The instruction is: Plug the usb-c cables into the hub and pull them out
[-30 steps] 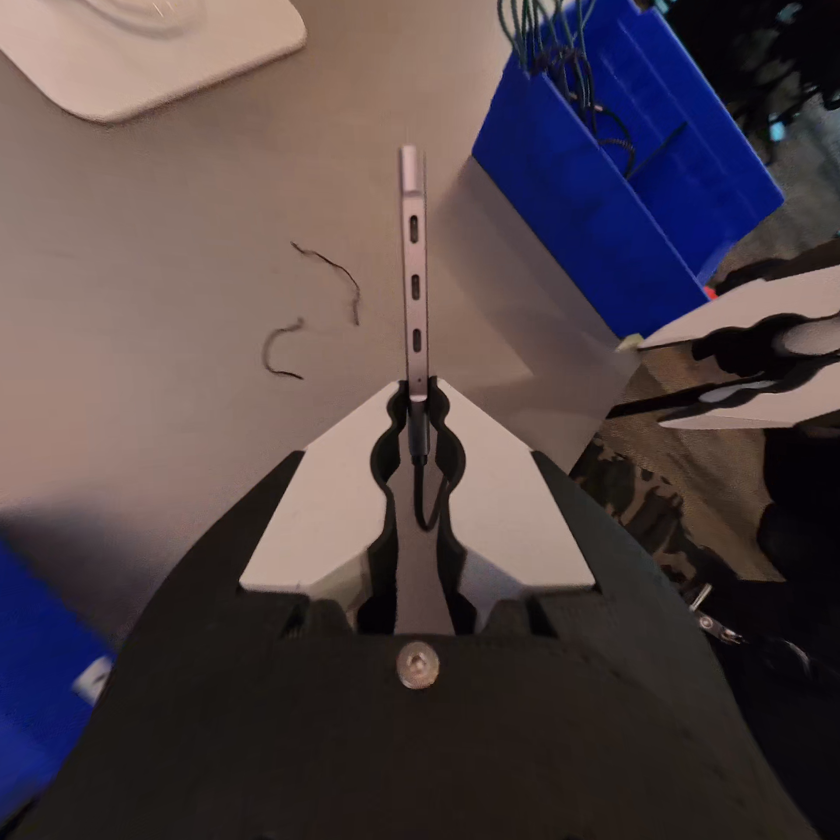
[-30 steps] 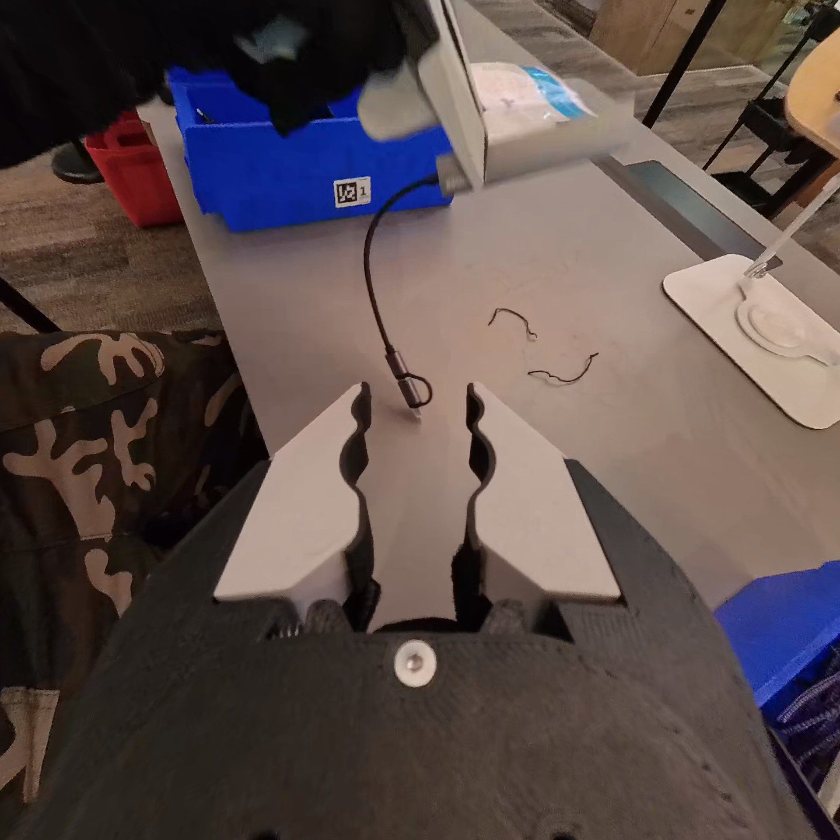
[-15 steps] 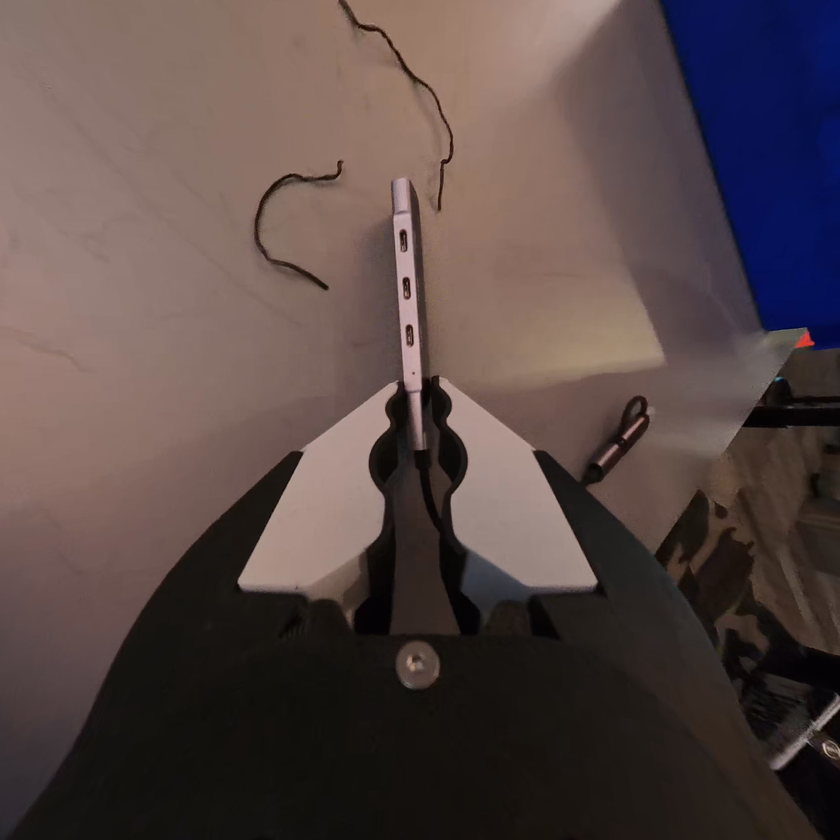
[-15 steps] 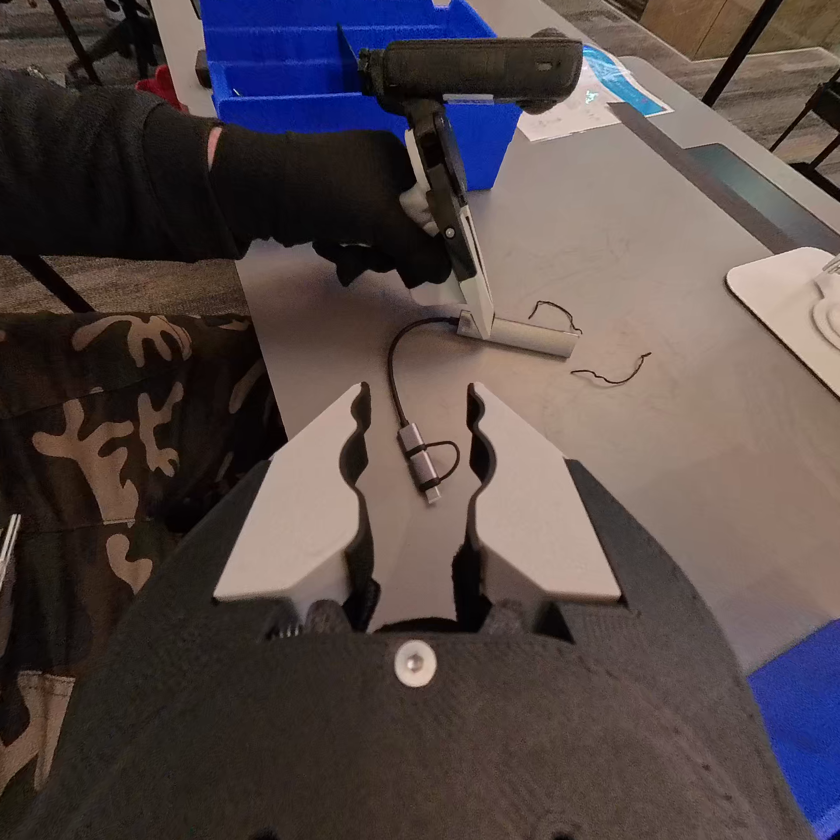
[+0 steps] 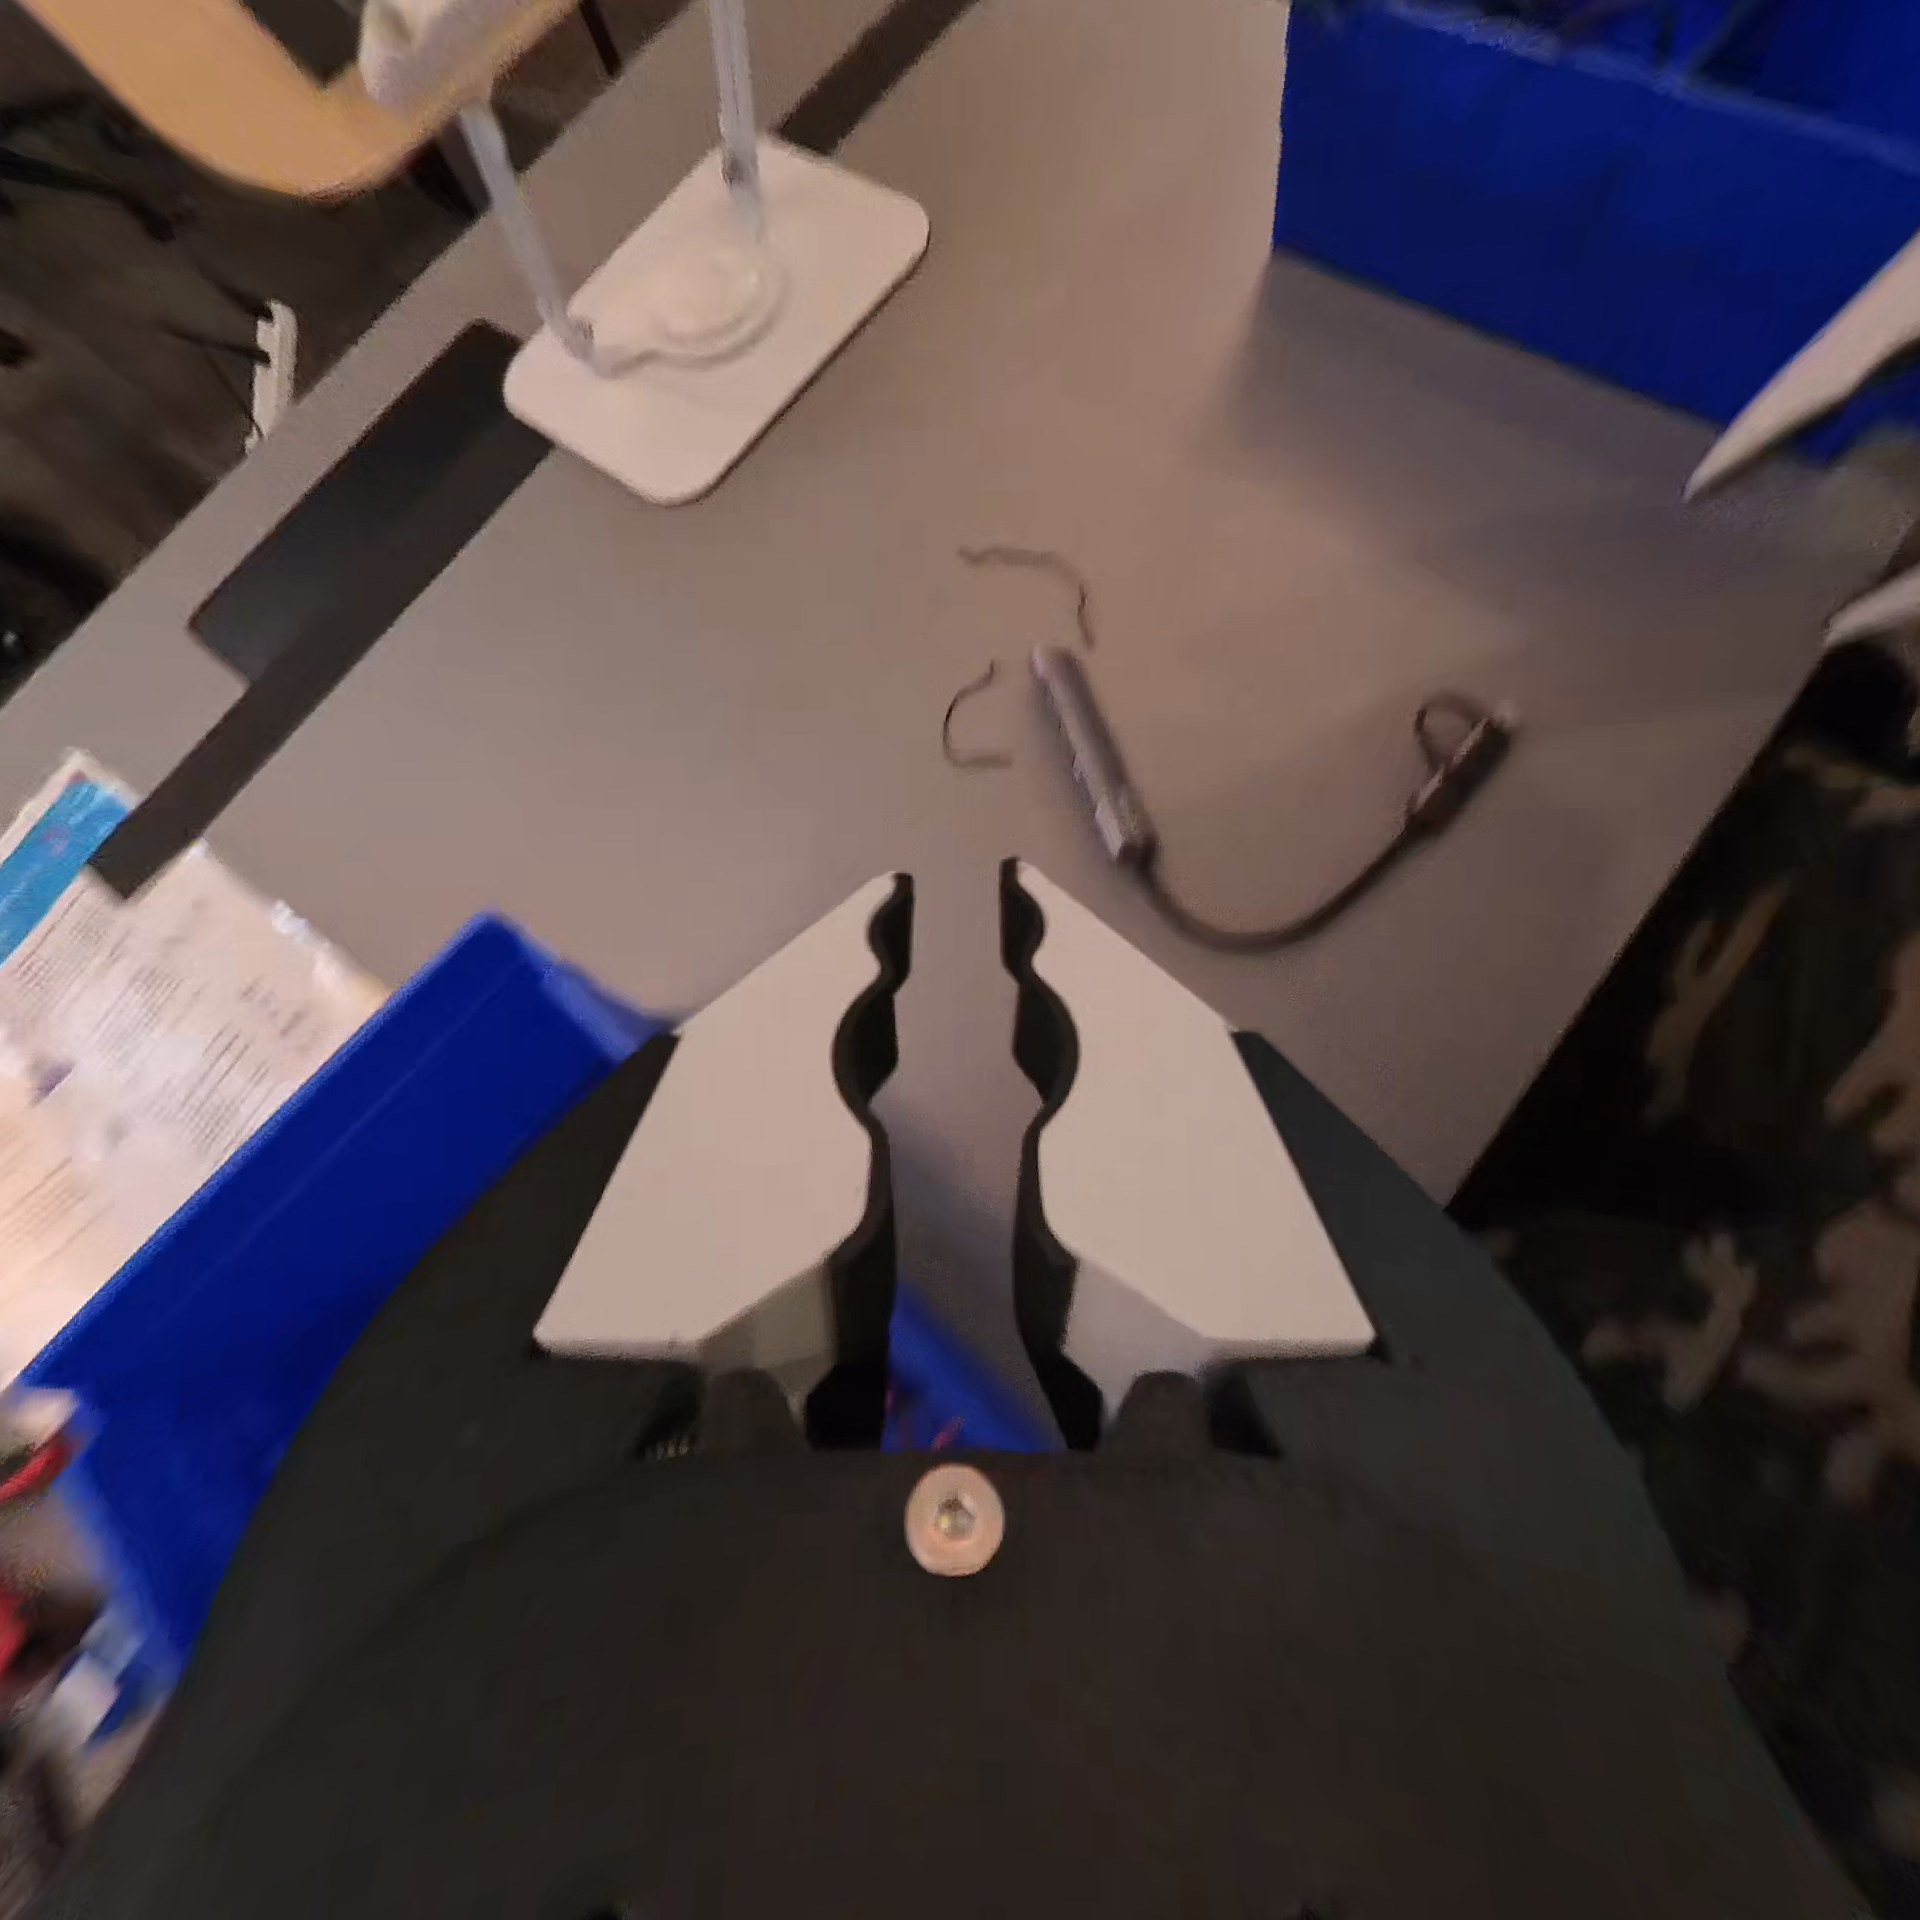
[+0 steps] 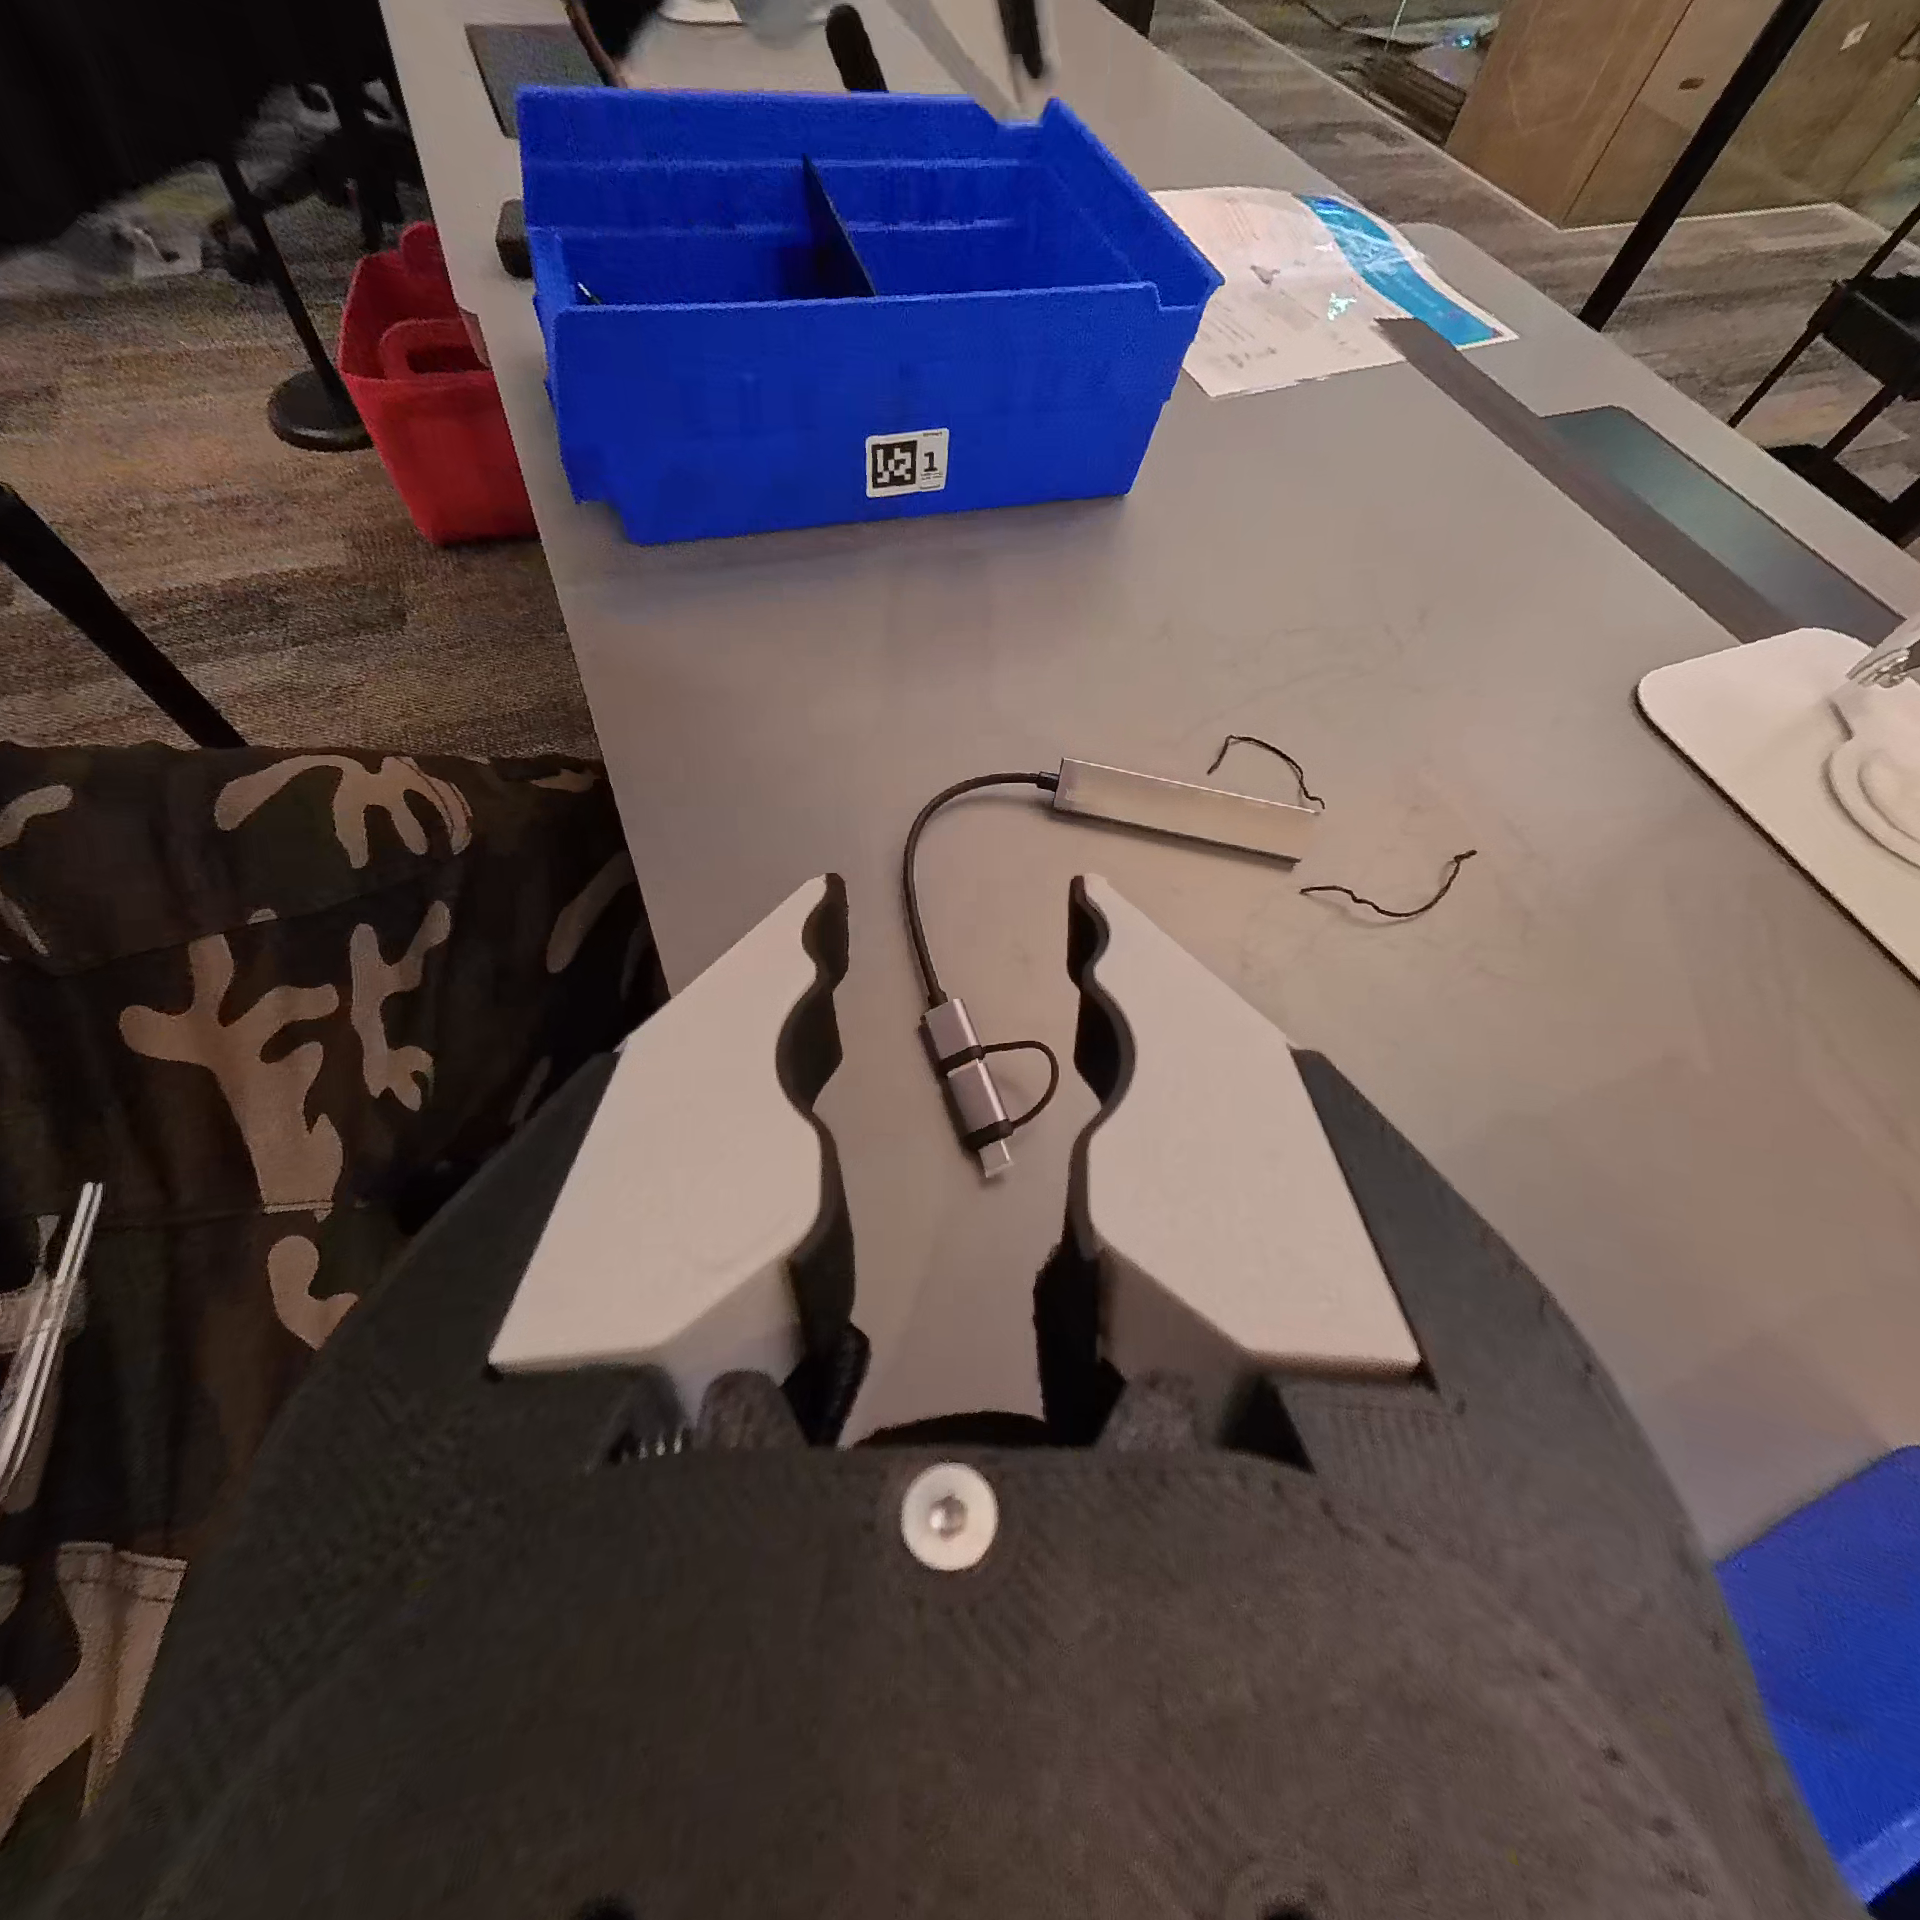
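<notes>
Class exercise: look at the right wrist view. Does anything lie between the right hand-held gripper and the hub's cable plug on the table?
Nothing visible does. The right hand-held gripper is open, and the grey metal cable plug lies flat on the grey table, framed between its fingers. The slim silver hub and two black thread scraps lie farther off.

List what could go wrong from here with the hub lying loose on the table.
1. The hub lies free with both grippers open, so pushing a plug in may slide it.
2. Its connector end rests between the right gripper fingers near the table edge; a bump could drag it off.
3. Loose threads beside the hub could snag.
</notes>
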Motion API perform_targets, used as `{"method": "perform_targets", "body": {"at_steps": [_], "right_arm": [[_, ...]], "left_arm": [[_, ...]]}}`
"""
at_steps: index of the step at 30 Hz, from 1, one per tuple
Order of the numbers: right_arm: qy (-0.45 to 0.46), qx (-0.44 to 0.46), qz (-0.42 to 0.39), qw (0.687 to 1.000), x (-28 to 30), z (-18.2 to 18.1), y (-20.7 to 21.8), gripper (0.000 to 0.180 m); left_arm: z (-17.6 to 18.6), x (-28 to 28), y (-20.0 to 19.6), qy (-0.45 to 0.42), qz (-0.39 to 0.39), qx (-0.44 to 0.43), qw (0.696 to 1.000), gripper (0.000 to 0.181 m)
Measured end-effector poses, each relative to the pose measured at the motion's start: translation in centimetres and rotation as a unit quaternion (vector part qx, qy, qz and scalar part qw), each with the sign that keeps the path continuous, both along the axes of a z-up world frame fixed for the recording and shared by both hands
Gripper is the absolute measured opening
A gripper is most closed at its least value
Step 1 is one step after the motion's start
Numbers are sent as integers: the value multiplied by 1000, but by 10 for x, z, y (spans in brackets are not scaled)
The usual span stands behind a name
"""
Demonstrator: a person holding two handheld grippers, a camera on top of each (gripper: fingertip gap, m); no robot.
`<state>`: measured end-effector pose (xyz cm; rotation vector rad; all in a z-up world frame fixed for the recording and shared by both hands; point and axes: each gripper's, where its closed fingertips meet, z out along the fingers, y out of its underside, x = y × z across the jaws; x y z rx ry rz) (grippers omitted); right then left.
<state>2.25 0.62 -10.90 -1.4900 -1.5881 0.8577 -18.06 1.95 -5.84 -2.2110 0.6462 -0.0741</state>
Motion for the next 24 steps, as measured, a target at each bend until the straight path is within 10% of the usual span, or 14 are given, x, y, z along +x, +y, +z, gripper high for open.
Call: {"method": "perform_targets", "body": {"at_steps": [13, 24], "right_arm": [[-9, 5, 23, 1000, -8, 3, -15, 41], [-13, 6, 26, 1000, -10, 4, -18, 41]], "left_arm": [[-149, -159, -166, 88, 27, -380, 920, 31], [-165, -172, -160, 80, 13, -353, 932, 7]]}}
